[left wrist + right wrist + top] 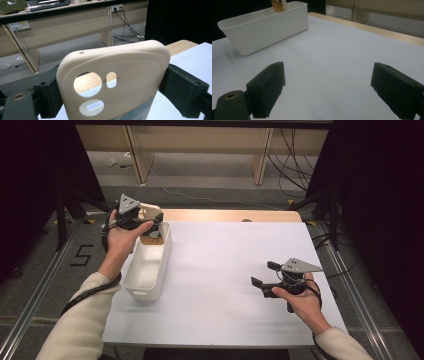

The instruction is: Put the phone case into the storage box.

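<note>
High view: left gripper (pixel 150 226) clamps a beige phone case (pixel 150 213) above the white bin (pixel 150 270); right gripper (pixel 265 277) rests wide apart, empty. Next: likely lowering and release.

Dark "5" marked on the grey floor (pixel 30 270) left of the table, apparently tape

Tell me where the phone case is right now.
The phone case is clamped in the left gripper, held over the far end of the white bin at the table's left.
</note>
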### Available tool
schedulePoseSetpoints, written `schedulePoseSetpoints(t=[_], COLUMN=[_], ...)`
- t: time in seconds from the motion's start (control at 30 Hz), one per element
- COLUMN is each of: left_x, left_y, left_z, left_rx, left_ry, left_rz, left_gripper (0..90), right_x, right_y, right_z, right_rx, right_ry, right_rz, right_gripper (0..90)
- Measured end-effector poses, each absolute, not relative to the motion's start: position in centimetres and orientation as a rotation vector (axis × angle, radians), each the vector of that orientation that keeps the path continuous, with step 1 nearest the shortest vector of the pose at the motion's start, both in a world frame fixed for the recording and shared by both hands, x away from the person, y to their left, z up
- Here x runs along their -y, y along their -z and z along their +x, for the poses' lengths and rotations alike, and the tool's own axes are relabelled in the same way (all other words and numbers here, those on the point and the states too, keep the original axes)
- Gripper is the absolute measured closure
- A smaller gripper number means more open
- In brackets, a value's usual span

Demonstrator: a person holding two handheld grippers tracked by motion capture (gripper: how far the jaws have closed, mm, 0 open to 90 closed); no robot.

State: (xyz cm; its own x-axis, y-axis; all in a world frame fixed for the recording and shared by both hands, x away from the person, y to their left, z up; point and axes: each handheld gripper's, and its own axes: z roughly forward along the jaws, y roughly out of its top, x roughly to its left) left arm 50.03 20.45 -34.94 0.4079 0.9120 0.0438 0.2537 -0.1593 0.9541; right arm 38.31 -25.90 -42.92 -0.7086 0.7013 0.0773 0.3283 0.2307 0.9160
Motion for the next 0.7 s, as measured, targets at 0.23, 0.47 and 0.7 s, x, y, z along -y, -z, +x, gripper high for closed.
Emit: schedulePoseSetpoints(t=[0.23,0.47,0.7], left_x=[-20.37,-20.34,-20.3], left_y=[35.01,35.12,35.23], left_z=[50.36,50.7,51.01], left_rx=[-1.039,-1.045,-1.049], left_ry=[-0.817,-0.814,-0.813], left_rz=[1.663,1.664,1.669], left_gripper=[12.9,12.9,12.9], right_x=[25.9,25.94,25.97], right_y=[42.96,42.96,42.93], right_z=[38.32,38.33,38.31], right_rx=[-2.159,-2.161,-2.16], right_ry=[-1.47,-1.468,-1.469], right_rz=[0.953,0.955,0.953], right_gripper=[12.8,12.8,12.8])
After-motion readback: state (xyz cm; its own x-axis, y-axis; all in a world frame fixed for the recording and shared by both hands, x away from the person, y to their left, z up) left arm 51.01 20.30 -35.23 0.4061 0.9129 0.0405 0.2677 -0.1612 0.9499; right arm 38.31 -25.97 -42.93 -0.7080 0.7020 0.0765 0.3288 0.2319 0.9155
